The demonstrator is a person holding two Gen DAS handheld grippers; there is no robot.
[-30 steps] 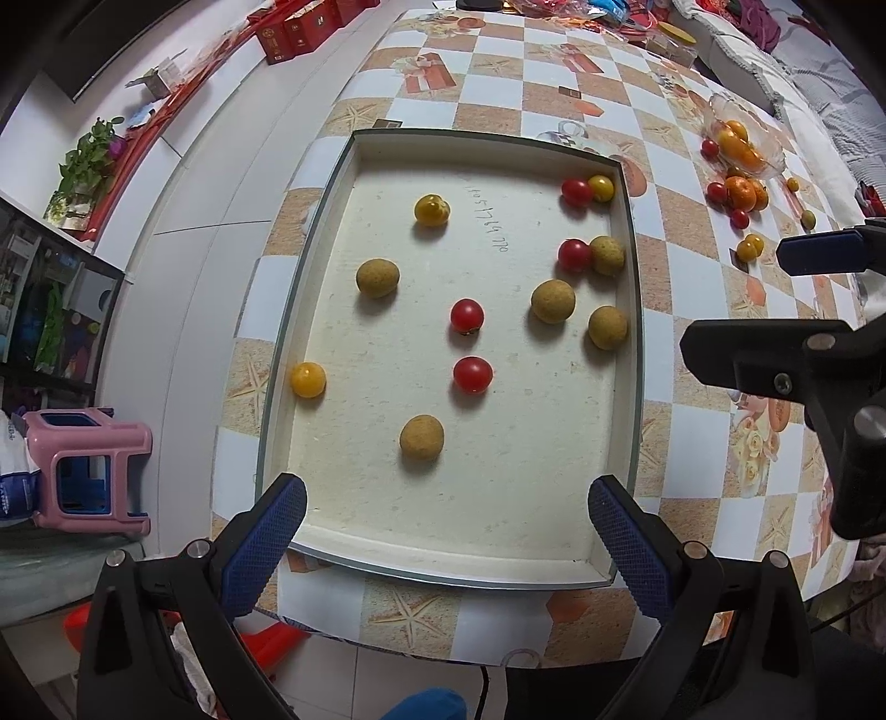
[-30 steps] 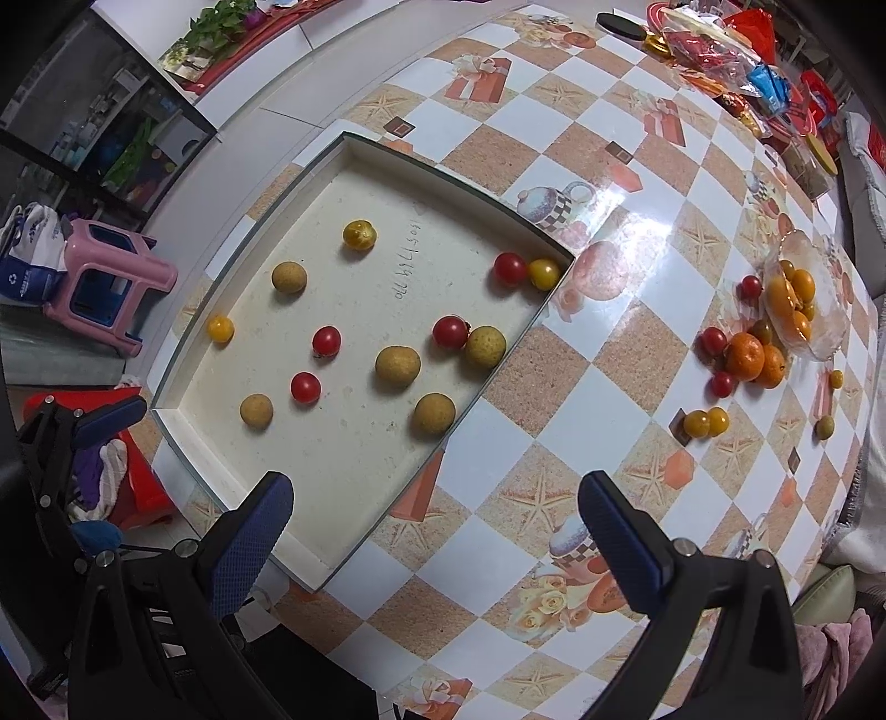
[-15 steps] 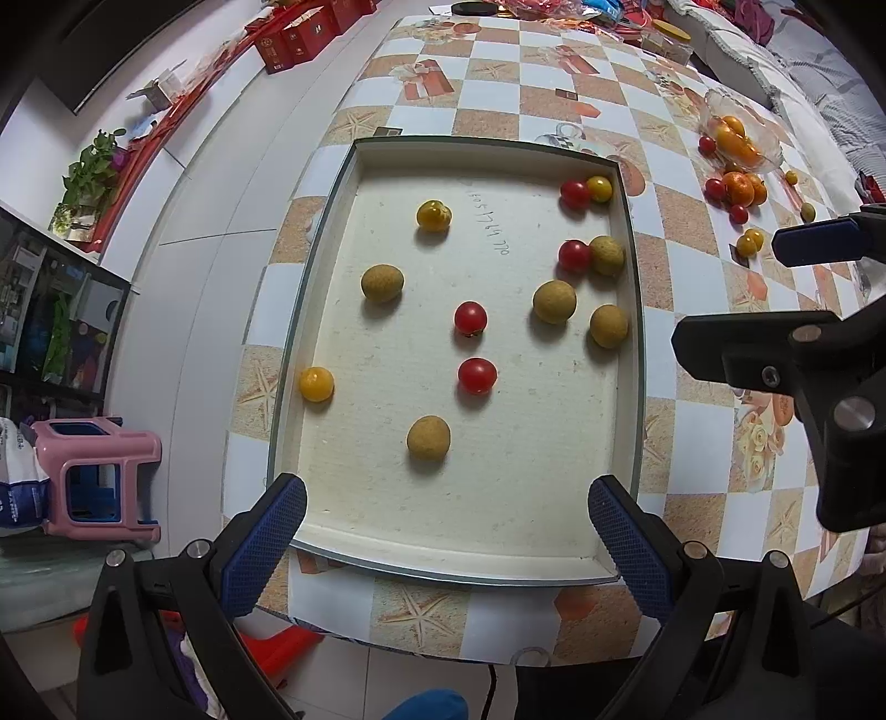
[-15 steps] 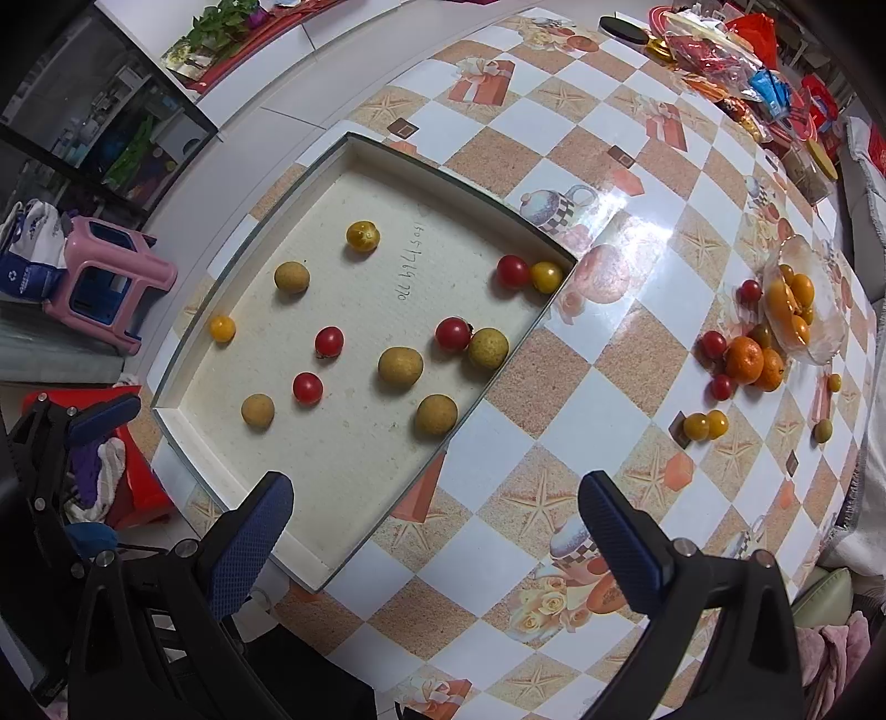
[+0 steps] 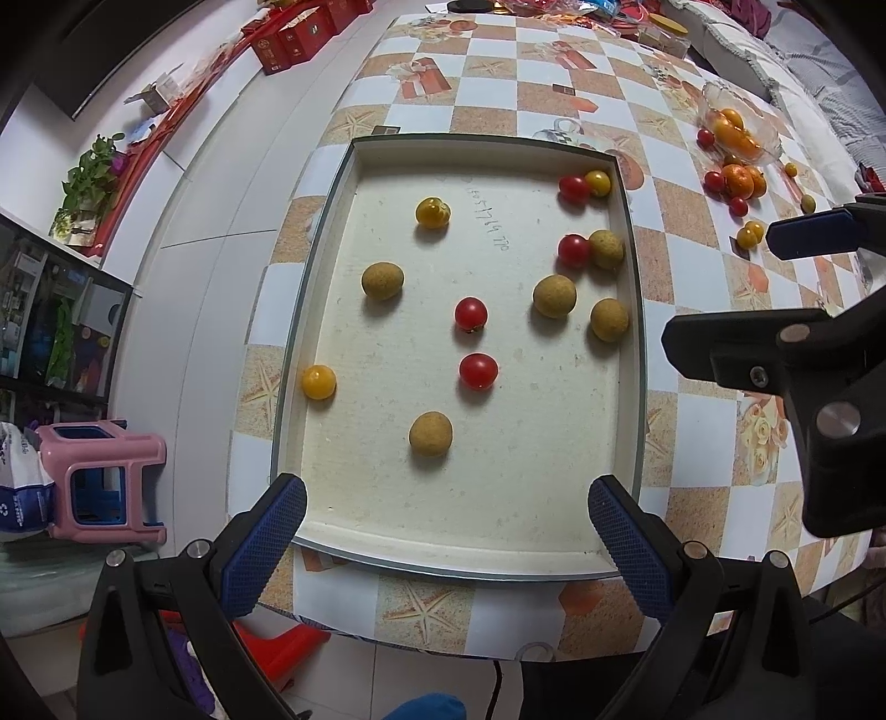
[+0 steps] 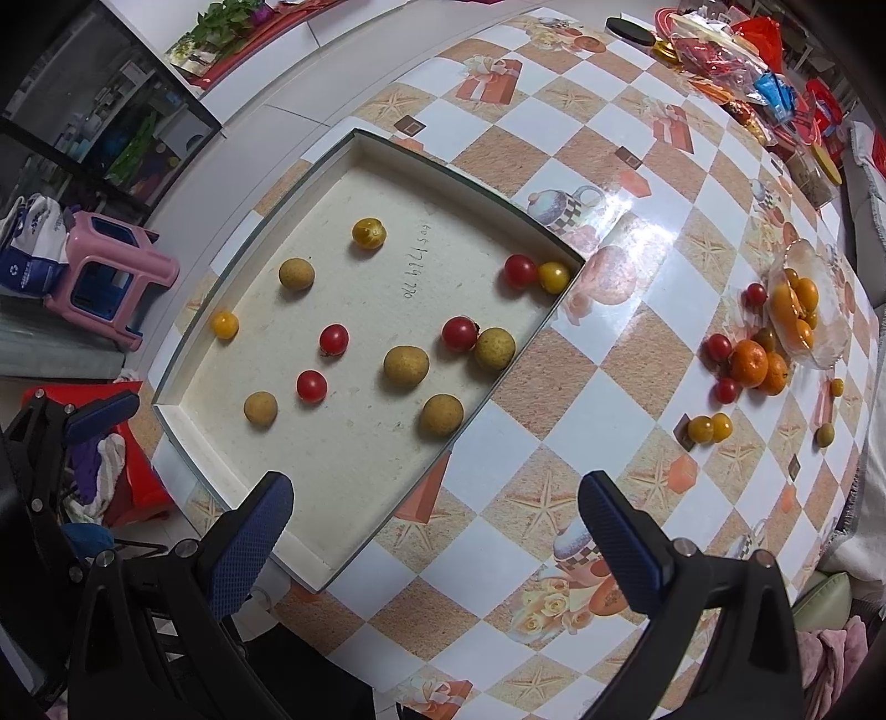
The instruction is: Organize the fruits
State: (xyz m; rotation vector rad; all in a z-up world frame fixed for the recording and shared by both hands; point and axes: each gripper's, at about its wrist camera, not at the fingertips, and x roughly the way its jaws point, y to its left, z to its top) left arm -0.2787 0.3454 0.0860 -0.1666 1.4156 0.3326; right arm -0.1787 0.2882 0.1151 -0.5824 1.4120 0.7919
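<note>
A shallow cream tray (image 5: 632, 310) (image 6: 252, 232) lies on the checkered table and holds several loose fruits: red cherry tomatoes (image 5: 477, 371) (image 6: 311, 385), yellow tomatoes (image 5: 318, 382) (image 6: 224, 324) and tan round fruits (image 5: 430, 434) (image 6: 441, 415). My left gripper (image 5: 446, 515) hovers open over the tray's near edge, holding nothing. My right gripper (image 6: 434, 520) is open above the tray's near right corner, also holding nothing; it shows at the right of the left wrist view (image 5: 775, 343).
A glass dish (image 6: 819, 310) of oranges stands at the far right with oranges, red and yellow tomatoes (image 6: 703, 427) loose on the table (image 6: 626, 354) beside it. Snack packets (image 6: 720, 50) lie at the far end. A pink stool (image 5: 105, 482) stands on the floor at left.
Both grippers have drifted slightly back from the tray, so the tray and fruit sit a little further along in both views. No fruit has moved; both stay open.
</note>
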